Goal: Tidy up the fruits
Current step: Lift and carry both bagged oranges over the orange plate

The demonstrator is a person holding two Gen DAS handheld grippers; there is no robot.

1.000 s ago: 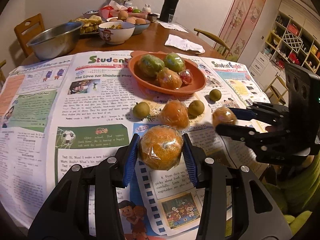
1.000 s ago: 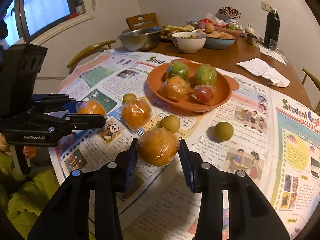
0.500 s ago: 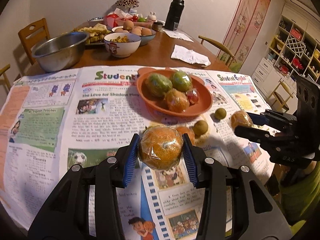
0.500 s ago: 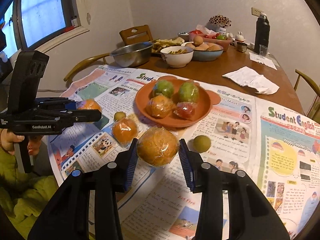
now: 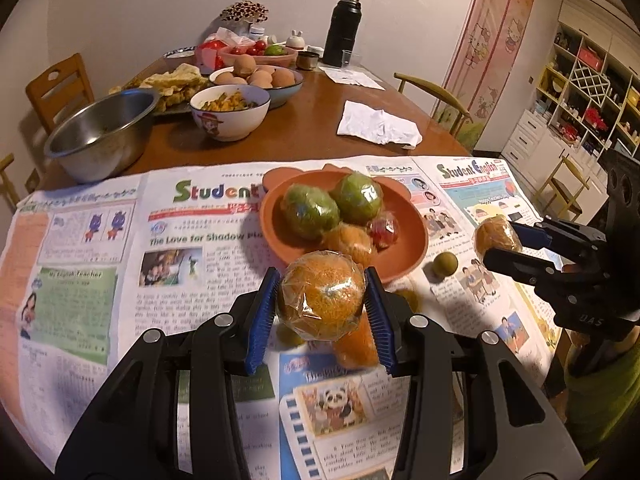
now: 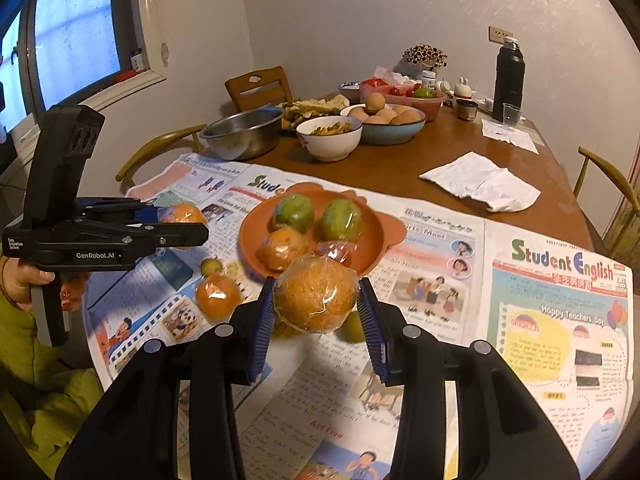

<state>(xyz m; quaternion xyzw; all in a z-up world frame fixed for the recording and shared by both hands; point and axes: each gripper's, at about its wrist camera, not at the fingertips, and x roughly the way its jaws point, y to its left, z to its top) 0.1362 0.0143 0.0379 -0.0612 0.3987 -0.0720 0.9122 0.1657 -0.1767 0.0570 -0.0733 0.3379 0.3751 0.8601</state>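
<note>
My left gripper (image 5: 322, 307) is shut on a plastic-wrapped orange (image 5: 320, 295), held above the newspaper just short of the orange plate (image 5: 416, 246). My right gripper (image 6: 316, 307) is shut on another wrapped orange (image 6: 315, 294), also raised near the plate (image 6: 372, 254). The plate holds two green wrapped fruits (image 5: 310, 211), a wrapped orange and a small red one. One wrapped orange (image 6: 217, 296) and small green fruits (image 5: 445, 265) lie on the newspaper. Each gripper shows in the other's view: the right gripper (image 5: 498, 242), the left gripper (image 6: 182, 222).
Newspaper (image 5: 120, 280) covers the near half of the wooden table. Behind stand a steel bowl (image 5: 102, 134), a white bowl (image 5: 229, 114), a bowl of eggs (image 5: 260, 80), a black thermos (image 5: 342, 30) and a crumpled tissue (image 5: 378, 128). Chairs ring the table.
Both grippers have lifted and moved forward toward the plate, each still holding its orange. The loose fruits on the newspaper now lie partly under the grippers.
</note>
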